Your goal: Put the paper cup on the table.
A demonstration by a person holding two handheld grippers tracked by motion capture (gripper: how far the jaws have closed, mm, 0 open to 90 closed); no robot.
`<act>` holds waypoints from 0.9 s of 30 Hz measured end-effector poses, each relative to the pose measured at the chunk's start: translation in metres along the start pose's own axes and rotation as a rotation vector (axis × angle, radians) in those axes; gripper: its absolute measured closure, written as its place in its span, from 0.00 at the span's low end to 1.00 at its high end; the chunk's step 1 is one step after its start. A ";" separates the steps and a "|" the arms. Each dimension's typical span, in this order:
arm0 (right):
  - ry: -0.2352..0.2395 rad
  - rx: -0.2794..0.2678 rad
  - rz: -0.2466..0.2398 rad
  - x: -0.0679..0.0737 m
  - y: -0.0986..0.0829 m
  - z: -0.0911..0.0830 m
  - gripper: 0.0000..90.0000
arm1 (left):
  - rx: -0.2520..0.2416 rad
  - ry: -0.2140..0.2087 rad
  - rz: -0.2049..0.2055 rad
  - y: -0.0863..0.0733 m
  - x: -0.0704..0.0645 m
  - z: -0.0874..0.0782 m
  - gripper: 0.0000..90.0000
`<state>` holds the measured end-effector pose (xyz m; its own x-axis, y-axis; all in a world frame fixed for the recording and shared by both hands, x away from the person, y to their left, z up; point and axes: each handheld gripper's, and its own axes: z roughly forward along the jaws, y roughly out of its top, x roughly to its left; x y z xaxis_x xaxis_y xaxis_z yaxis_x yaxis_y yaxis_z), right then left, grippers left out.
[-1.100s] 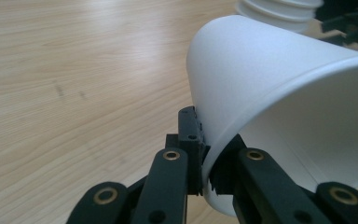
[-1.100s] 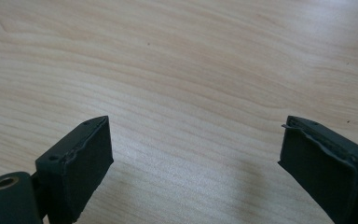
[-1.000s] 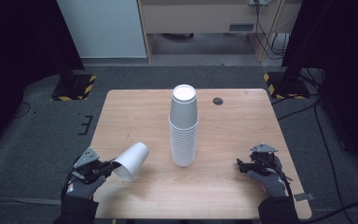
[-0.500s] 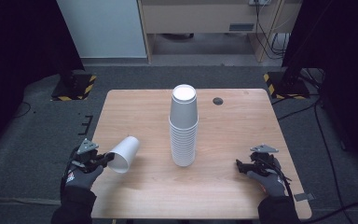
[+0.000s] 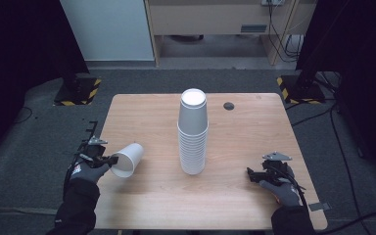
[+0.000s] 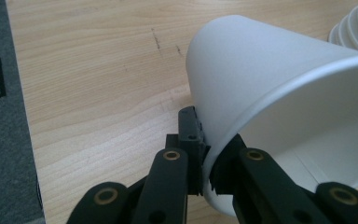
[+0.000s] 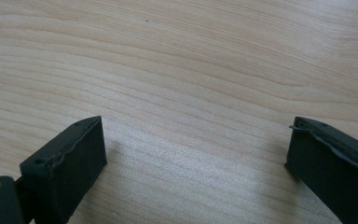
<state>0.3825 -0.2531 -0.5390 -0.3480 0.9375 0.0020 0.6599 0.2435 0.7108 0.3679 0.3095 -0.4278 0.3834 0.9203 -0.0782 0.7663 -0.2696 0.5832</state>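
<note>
While you hold the white cup (image 5: 127, 159) by its rim at the table's (image 5: 254, 137) near left edge, the high view shows your left gripper (image 5: 108, 160) just off that edge with the cup lying sideways. Its long axis runs roughly level, open mouth toward your left hand, closed base pointing right and slightly away toward the tall stack of cups (image 5: 193, 134) standing mid-table. Your right gripper (image 5: 252, 175) rests low over the near right part of the table, well apart from the stack.

From the left gripper view, the jaws are pressed together on the cup's (image 6: 279, 88) rim, one inside the mouth, one outside. The pinch takes very little of the rim, so I judge you should keep the squeeze gentle to avoid creasing it, and rotate your wrist slowly if you mean to upend it.

From the right gripper view, the jaws stand spread wide over bare wood (image 7: 205, 70), holding nothing.
</note>
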 end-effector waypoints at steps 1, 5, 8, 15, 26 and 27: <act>0.000 0.000 0.000 0.000 0.000 0.000 0.05 | 0.019 0.001 0.000 0.001 0.000 0.000 0.94; 0.001 0.000 0.000 0.000 0.000 0.000 0.05 | 0.086 0.014 0.001 0.007 0.003 -0.003 0.94; 0.000 0.001 0.001 0.000 0.000 0.000 0.05 | 0.109 0.016 -0.005 0.011 0.005 -0.007 0.94; 0.000 0.001 0.002 0.000 0.000 0.000 0.05 | 0.226 0.018 -0.024 0.024 0.010 -0.014 0.94; -0.001 0.002 0.003 0.000 0.000 0.000 0.05 | 0.415 0.026 -0.039 0.038 0.008 -0.015 0.95; -0.001 0.002 0.003 0.000 0.000 0.000 0.05 | 0.430 0.028 -0.044 0.039 0.007 -0.014 0.95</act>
<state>0.3825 -0.2527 -0.5389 -0.3453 0.9385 0.0035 0.6624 0.2411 0.7093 0.3928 0.3099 -0.3941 0.3362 0.9392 -0.0703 0.9289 -0.3184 0.1889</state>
